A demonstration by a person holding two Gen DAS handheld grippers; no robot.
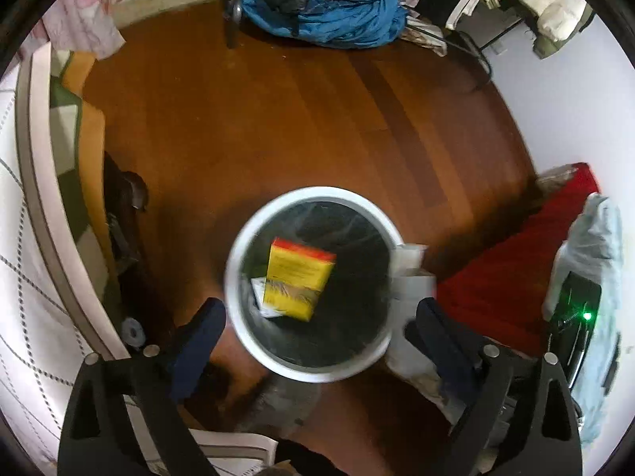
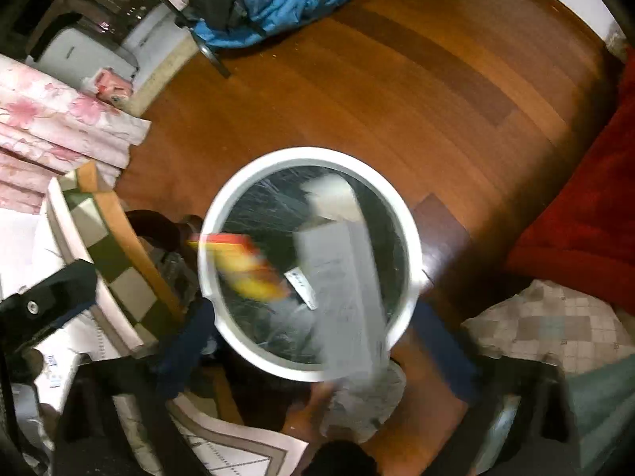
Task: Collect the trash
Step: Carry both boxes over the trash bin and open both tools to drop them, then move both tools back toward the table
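A white round bin (image 1: pixel 309 193) with a black liner stands on the wooden floor below both grippers. A yellow and red box (image 1: pixel 297 277) lies tilted inside it, over a white slip of paper (image 1: pixel 260 295). My left gripper (image 1: pixel 315 329) is open above the bin's near rim, nothing between its fingers. In the right wrist view, a blurred grey box (image 2: pixel 341 289) hangs loose over the bin (image 2: pixel 309 154), and my right gripper (image 2: pixel 317 341) is open around it without touching. The yellow box (image 2: pixel 242 265) is a blur at the bin's left. The grey box (image 1: pixel 410 277) also shows at the bin's right rim.
A bed with a white quilted cover (image 1: pixel 24 277) runs close along the left. A red blanket (image 1: pixel 516 269) lies to the right. A blue cloth heap (image 1: pixel 325 16) and chair legs sit at the far side. Pink flowered fabric (image 2: pixel 59 119) is at the left.
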